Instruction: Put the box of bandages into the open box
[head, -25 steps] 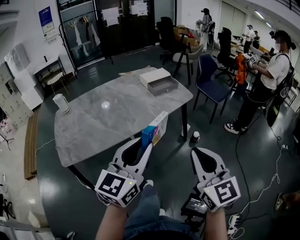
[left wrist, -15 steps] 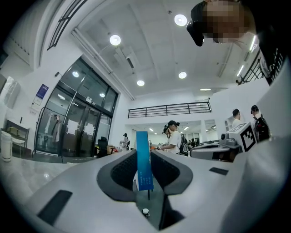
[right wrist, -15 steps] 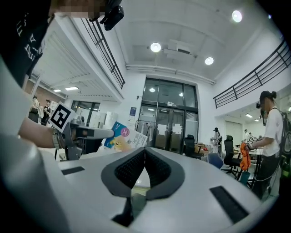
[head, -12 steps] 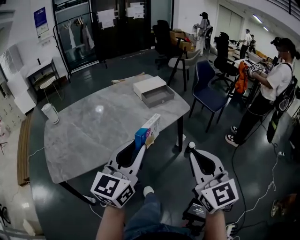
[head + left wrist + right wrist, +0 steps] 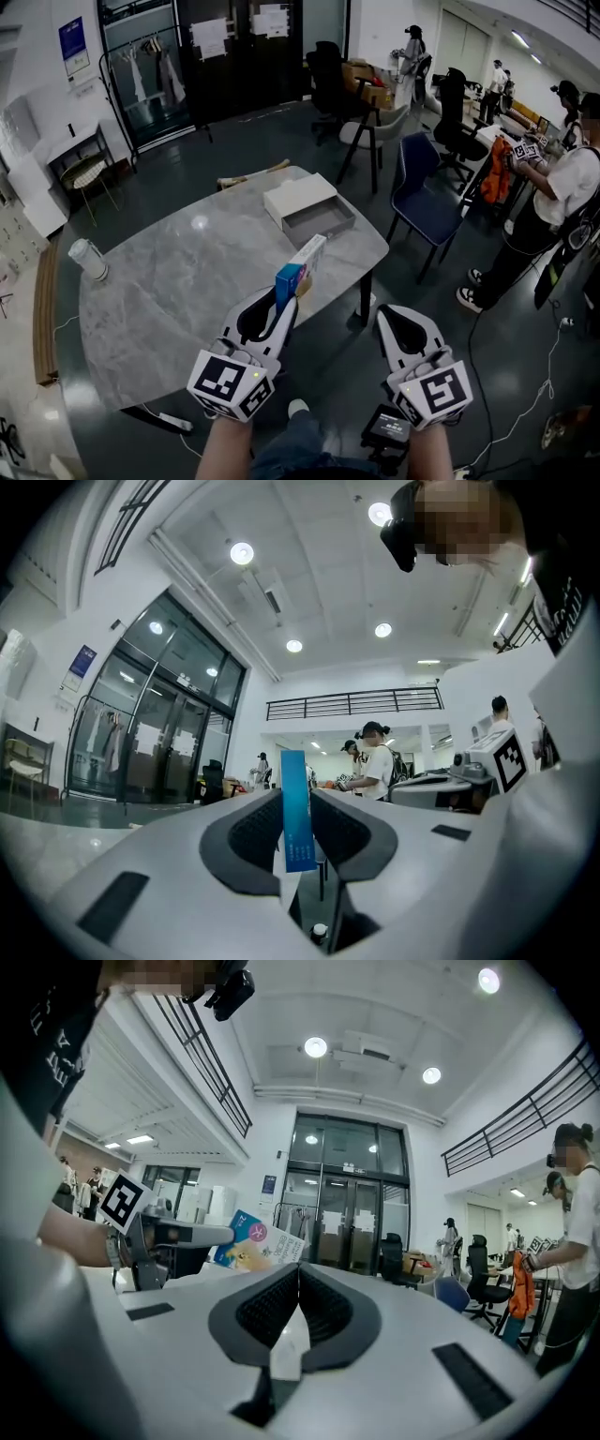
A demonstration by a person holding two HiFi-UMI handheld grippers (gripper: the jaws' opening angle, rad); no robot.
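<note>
Carry in progress: since a second ago we have closed in, and the grey marble table point(image 5: 159, 281) sits nearer beneath us.
Our left gripper point(image 5: 287, 298) is clamped on the blue-and-white flat carton of bandages point(image 5: 300, 264) by its near end, so the free end leads toward the open white-and-grey drawer box point(image 5: 317, 221), well ahead across the table. Our right gripper point(image 5: 385, 312) is closed on nothing, held off the table edge, likely to stay clear.

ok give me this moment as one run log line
left gripper: shut on box of bandages | right gripper: shut, empty | open box: on table, bandages not yet inside
</note>
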